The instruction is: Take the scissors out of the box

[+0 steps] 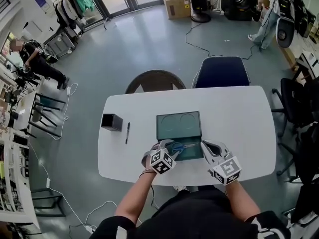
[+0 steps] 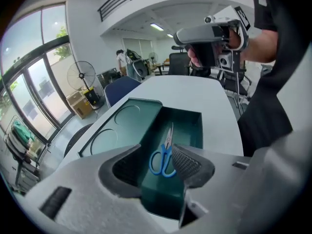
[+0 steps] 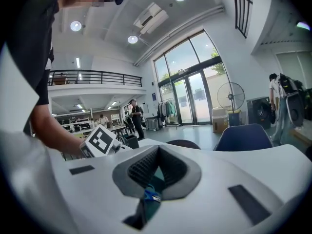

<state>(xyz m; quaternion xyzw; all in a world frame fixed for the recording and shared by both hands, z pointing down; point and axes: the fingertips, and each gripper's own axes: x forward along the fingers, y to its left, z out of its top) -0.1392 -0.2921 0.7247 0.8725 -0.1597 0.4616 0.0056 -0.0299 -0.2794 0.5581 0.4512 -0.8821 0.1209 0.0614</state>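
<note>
On the white table (image 1: 239, 118) a dark green box (image 1: 195, 157) stands open, its lid (image 1: 178, 125) lying flat behind it. Blue-handled scissors (image 1: 178, 146) lie on the box floor, blades pointing away from me (image 2: 165, 157). My left gripper (image 1: 169, 147) hangs over the near left part of the box, tilted down. Its jaws (image 2: 156, 165) are wide open, with the scissors' handles below and between them, untouched. My right gripper (image 1: 206, 146) sits at the box's right edge, fingertips together (image 3: 157, 152) and nothing gripped. A bit of blue handle (image 3: 150, 195) shows beneath them.
A black square pot (image 1: 112, 121) and a black pen (image 1: 127, 132) sit on the table left of the box. A brown chair (image 1: 155, 79) and a blue chair (image 1: 222, 71) stand at the far edge. People stand well away in the room.
</note>
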